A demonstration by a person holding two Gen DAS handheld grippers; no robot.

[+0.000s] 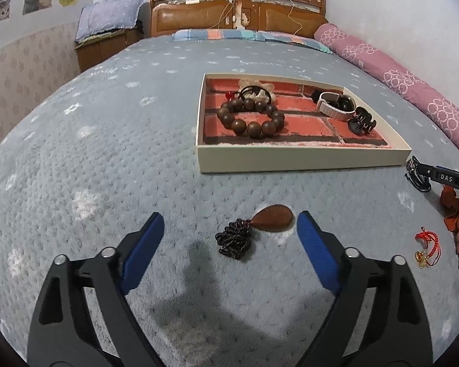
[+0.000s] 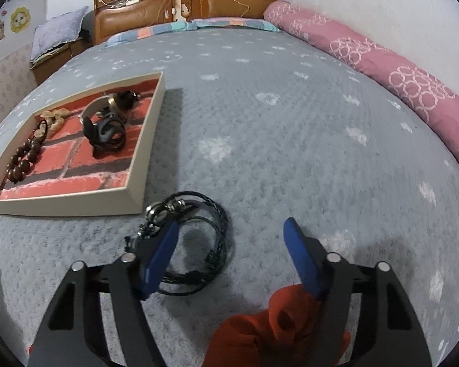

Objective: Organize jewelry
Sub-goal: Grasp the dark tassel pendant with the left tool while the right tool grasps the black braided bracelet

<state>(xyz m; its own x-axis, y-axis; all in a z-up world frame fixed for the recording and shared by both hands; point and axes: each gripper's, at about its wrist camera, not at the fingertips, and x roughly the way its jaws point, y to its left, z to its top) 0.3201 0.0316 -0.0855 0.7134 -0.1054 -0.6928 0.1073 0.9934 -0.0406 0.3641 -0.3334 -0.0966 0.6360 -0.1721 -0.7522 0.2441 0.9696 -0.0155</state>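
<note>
Left tool (image 1: 229, 221): spread wide, blue pads either side of the pendant necklace, not touching it.
Pendant necklace (image 1: 254, 229): on the bed, brown teardrop pendant at 1 o'clock of its bunched dark bead cord.
Right tool (image 2: 231, 229): spread; left pad lies over the black cord bracelet's left side, contact hard to judge; nothing pinched.
Black cord bracelet (image 2: 195, 238): coiled on the bed at 5 o'clock of the tray corner, metal clasp partly hidden by the pad.
Tray (image 1: 303, 160): brick-print liner, holding a wooden bead bracelet (image 1: 250, 117), watch (image 1: 335, 104), black hair claw (image 1: 361, 121), scrunchie partly hidden.
Red charm (image 1: 427, 249): at 3 o'clock, small, detail unclear.
Orange cloth (image 2: 275, 327): cut off at the bottom edge.
</note>
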